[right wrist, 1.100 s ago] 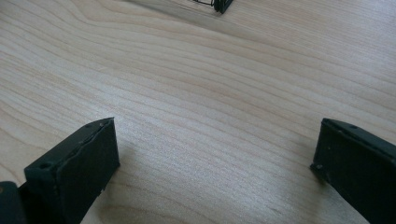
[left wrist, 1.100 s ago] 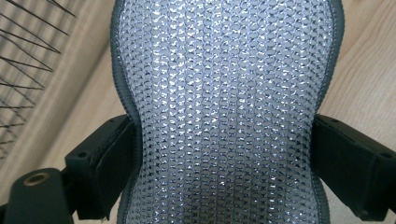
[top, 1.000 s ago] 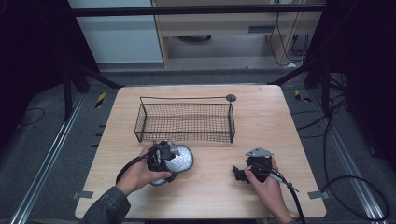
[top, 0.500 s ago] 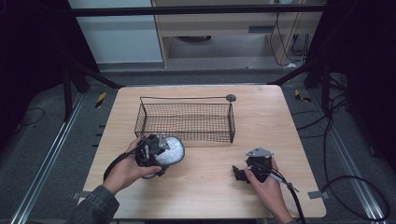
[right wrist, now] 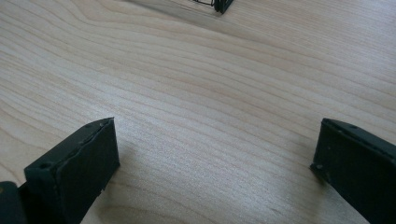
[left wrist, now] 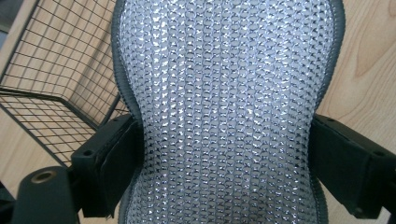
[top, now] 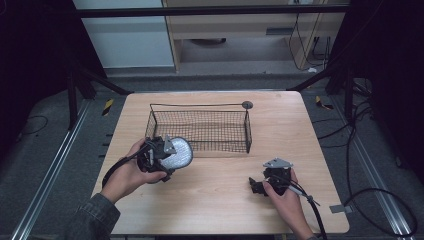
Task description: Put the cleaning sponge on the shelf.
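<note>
Nearest the person's edge of the surface (top: 210,200), the right gripper (top: 256,186) rests low on the wood toward the near right corner, its fingers (right wrist: 77,170) spread wide with nothing but bare wood grain between them. It points leftward across the surface, and only a corner of the wire basket (top: 200,127) shows far off at the top of its view.

Farther in, toward the left edge, the left gripper (top: 172,152) is raised off the surface with a round silvery mesh pad (top: 177,152) between its fingers (left wrist: 112,163). The fingers have just been closing, and they press the pad's dark-bound edges from both sides, so the pad bows in at the waist where it is pinched. In the left gripper view its long axis runs straight away from the fingers (left wrist: 233,107), toward the basket's near left corner (left wrist: 56,93).

Beyond that, the basket sits across the middle of the surface, long side parallel to the near edge, and looks empty. The pad hangs just in front of the basket's near wall at its left end, still outside the rim. The left hand is clearly the nearer one, so the coming move looks like a short carry up and over that wall.
</note>
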Action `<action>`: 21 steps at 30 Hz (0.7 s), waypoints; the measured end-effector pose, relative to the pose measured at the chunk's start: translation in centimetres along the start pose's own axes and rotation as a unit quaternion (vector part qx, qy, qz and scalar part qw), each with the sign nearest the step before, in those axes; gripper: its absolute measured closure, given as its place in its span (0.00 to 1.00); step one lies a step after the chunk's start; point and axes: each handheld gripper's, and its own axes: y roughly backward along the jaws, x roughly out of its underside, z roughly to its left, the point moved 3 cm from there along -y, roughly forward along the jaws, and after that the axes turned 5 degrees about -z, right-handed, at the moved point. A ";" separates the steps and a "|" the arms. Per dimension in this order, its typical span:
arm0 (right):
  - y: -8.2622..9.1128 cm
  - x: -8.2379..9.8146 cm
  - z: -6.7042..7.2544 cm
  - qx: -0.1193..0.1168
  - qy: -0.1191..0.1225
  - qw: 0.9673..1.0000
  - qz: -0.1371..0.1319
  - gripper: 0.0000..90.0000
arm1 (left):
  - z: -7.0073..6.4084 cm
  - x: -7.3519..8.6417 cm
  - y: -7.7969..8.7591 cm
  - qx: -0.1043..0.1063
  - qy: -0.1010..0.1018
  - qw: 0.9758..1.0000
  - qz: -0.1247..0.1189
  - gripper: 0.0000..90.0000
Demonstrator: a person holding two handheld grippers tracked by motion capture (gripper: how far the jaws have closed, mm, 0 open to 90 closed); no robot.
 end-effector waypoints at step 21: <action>0.0 0.0 0.0 -0.001 0.001 1.000 0.000 0.00 | 4.1 -1.7 1.9 -0.039 -0.007 0.999 0.003 0.15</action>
